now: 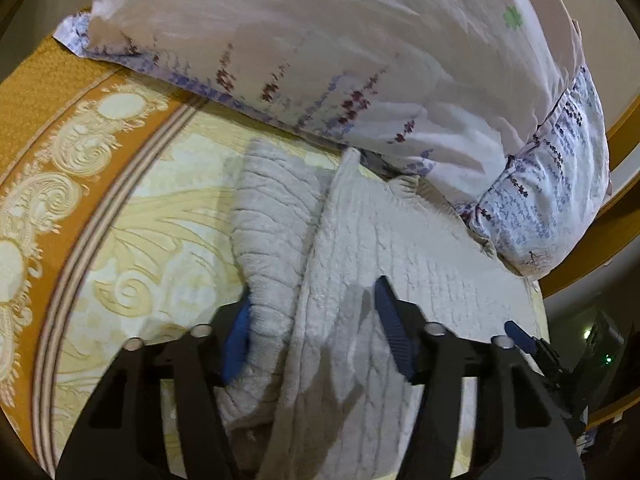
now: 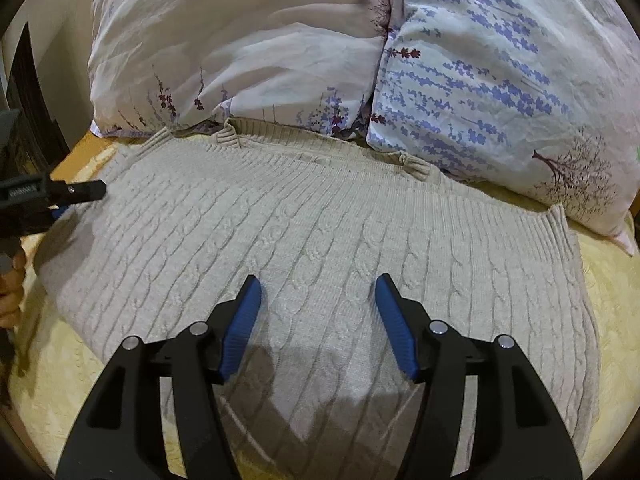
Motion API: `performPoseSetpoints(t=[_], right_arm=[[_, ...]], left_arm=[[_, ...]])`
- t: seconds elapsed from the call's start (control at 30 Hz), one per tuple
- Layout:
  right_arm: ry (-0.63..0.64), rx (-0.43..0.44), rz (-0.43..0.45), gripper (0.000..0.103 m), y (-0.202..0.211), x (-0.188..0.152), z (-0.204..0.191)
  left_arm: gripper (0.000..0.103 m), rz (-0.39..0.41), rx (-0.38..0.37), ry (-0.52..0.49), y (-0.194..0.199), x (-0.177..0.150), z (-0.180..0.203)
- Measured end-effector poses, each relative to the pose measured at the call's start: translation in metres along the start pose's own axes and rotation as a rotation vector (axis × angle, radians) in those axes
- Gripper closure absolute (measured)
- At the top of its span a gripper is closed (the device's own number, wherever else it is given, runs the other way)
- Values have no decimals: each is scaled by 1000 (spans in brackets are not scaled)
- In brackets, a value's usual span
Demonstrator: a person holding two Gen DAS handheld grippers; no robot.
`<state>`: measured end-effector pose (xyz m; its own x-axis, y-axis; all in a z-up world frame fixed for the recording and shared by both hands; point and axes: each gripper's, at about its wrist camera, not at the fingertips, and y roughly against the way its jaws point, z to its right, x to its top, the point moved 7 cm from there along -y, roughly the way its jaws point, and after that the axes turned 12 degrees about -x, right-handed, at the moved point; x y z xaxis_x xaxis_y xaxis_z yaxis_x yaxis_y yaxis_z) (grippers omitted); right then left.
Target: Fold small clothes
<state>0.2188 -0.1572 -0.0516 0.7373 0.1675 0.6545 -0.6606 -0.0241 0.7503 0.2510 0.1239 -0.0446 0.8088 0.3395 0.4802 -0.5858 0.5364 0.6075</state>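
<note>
Sweater (image 2: 320, 232): a cream cable-knit sweater is lying flat on the bed, its ribbed collar lying just in front of the pillows and its ribbed hem facing the right of the right wrist view.

Sleeve (image 1: 272, 216): in the left wrist view one sleeve is lying folded along the sweater's left edge, forming a raised ridge beside the body of the sweater.

Left gripper (image 1: 316, 336): it is pointing down at the sweater's left edge; its blue fingers (image 1: 394, 332) are standing on either side of the sleeve and the fold next to it. The left finger is lying against the knit, the right one is resting over the sweater's body. Whether they are actually pinching the cloth I cannot tell.

Left gripper seen from the other side (image 2: 86, 192): it is reaching in at the sweater's left edge, with part of a person's hand (image 2: 10, 284) showing behind it.

Right gripper (image 2: 318, 320): it is hovering over the middle of the sweater, nearer the viewer than the collar; its fingers (image 2: 244, 320) are standing apart, released, with nothing gripped between them, only flat knit below.

Pillows (image 2: 492, 80): two flowered pillows are leaning behind the sweater's collar, one pale pink-white, one white with blue sprigs, both touching or nearly touching the collar.

Bedspread (image 1: 160, 240): a cream and gold patterned bedspread is lying under the sweater, showing to the left of the sleeve with an orange border farther out.
</note>
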Motion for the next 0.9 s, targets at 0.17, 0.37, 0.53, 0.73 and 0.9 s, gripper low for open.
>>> performPoseSetpoints(t=[0.17, 0.37, 0.53, 0.73, 0.9], right_arm=[[-40, 50, -15, 43, 5, -5, 8], [-92, 61, -4, 43, 15, -6, 30], [-157, 59, 6, 41, 22, -4, 58], [-229, 28, 21, 39, 29, -7, 95], [-276, -4, 35, 38, 39, -13, 121]], left_arm=[[65, -10, -19, 30, -6, -3, 4], [78, 15, -107, 55, -2, 1, 26], [79, 40, -193, 35, 1, 8, 67], [80, 9, -306, -18, -23, 7, 135], [80, -57, -372, -77, -65, -11, 193]])
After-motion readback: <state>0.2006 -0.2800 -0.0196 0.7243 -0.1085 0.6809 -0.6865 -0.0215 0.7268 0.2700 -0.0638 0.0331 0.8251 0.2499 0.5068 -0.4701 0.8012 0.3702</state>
